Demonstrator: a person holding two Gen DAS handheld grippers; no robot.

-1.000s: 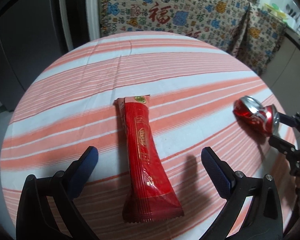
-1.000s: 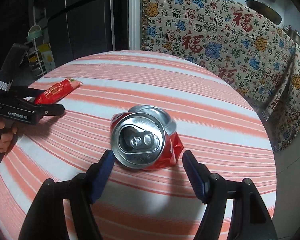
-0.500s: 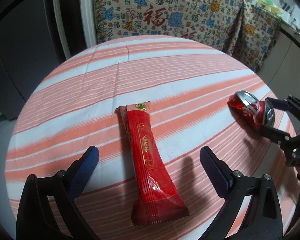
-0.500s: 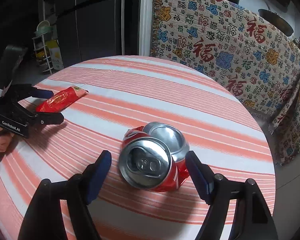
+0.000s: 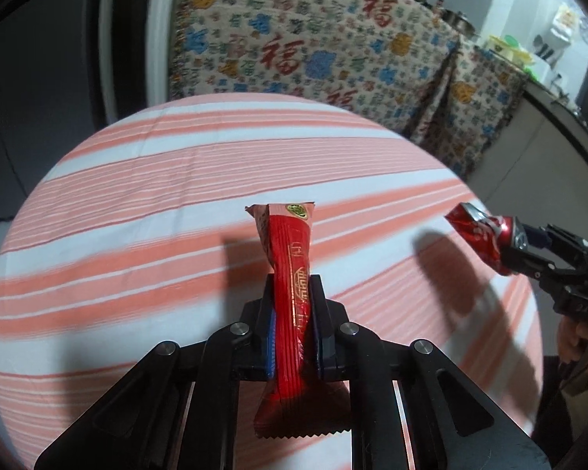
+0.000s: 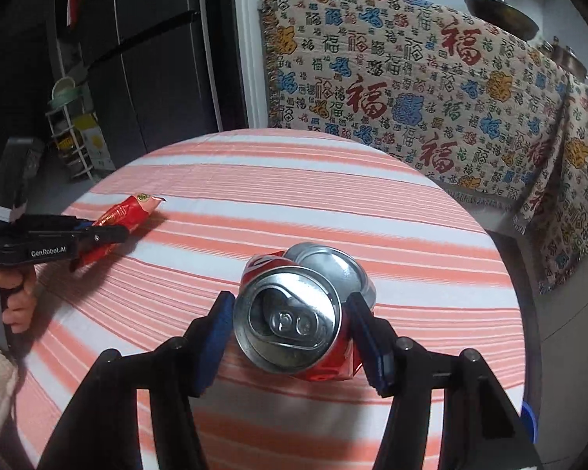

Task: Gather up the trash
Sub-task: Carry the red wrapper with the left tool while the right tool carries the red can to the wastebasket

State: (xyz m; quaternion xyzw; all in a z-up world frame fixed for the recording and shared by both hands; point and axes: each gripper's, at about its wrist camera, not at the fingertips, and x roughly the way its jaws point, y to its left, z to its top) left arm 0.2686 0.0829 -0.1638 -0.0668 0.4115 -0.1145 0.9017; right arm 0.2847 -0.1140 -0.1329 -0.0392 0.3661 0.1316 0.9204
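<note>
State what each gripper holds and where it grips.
Left gripper pinches the red wrapper across its lower middle, both ends free. Right gripper clamps the crushed can by its sides near the top end.

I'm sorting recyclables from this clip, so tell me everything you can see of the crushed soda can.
The crushed soda can is red with silver aluminium ends, folded so that its top, with the pull tab still on, faces the right wrist camera and its base shows behind. It lies on its side between the pads of the right gripper, whose jaws have just been closing and now press on it. The left wrist view shows it above the striped tablecloth.
</note>
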